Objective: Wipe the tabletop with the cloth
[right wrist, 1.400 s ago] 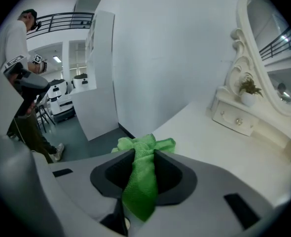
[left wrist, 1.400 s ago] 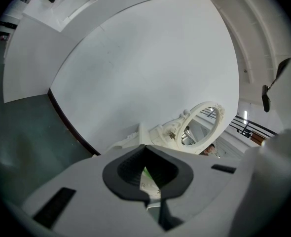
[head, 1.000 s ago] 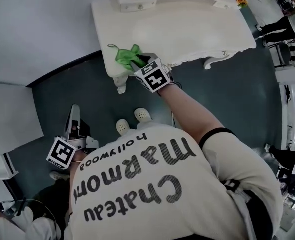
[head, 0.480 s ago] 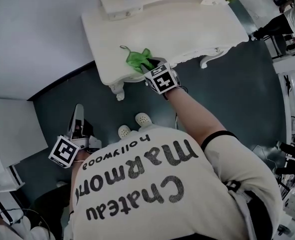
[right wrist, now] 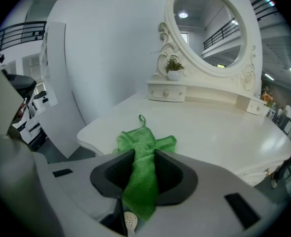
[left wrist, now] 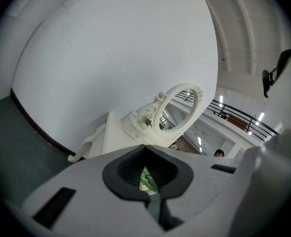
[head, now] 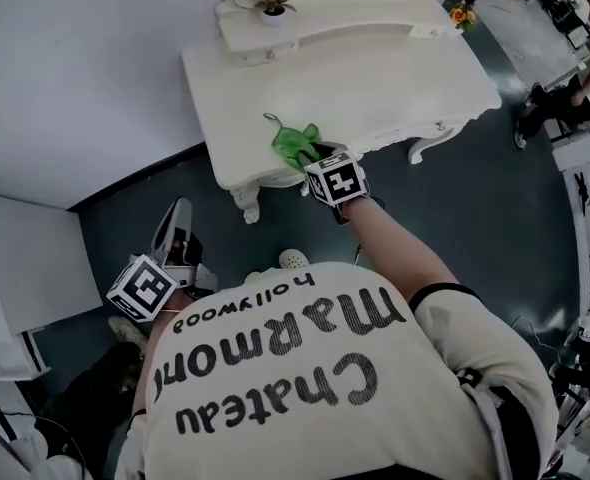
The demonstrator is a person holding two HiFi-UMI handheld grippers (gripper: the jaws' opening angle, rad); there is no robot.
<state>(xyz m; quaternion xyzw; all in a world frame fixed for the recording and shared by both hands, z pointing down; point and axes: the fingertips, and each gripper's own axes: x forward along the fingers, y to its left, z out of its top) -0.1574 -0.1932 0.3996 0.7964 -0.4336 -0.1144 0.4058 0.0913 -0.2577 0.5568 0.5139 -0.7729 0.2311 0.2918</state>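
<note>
Your left gripper [head: 179, 213] hung low over the dark floor [head: 465, 198], jaws together and empty, your right gripper [right wrist: 143, 179] clamped the green cloth [right wrist: 144, 144] at the white dressing table's [head: 375, 68] front edge, potted plant [right wrist: 173, 69] and oval mirror [right wrist: 209, 28] beyond.
</note>
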